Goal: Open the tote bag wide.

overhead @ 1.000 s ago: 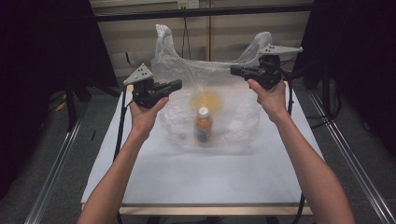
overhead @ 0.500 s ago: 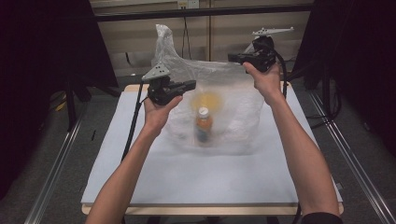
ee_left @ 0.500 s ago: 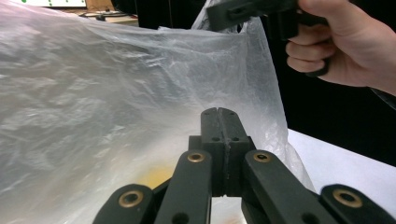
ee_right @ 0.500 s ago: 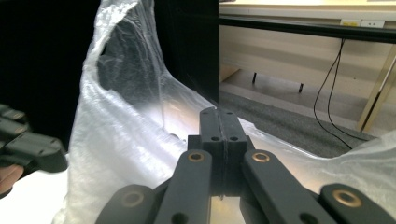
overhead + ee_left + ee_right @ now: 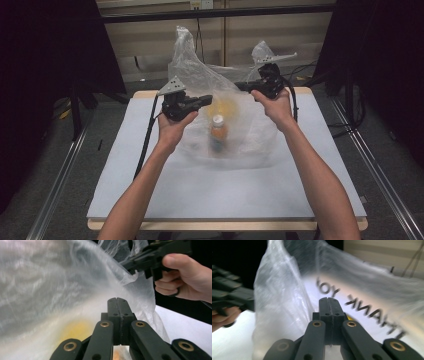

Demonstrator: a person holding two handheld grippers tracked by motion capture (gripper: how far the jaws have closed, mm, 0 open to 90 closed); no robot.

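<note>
Plastic: one bag [image 5: 200, 85], one bottle [image 5: 218, 134], two grippers.

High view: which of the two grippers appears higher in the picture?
The right gripper, up beside the bag's short handle; the left gripper sits lower, near the bottle.

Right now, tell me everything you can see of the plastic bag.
The plastic bag is thin, translucent and crinkled, with dark "THANK YOU" lettering and a yellow patch on one face. It stands open on the white table, its two handles pulled up. The left gripper and right gripper are at its upper edges, jaws shut; whether film is pinched is unclear. An orange bottle with a white cap shows through the film.
</note>
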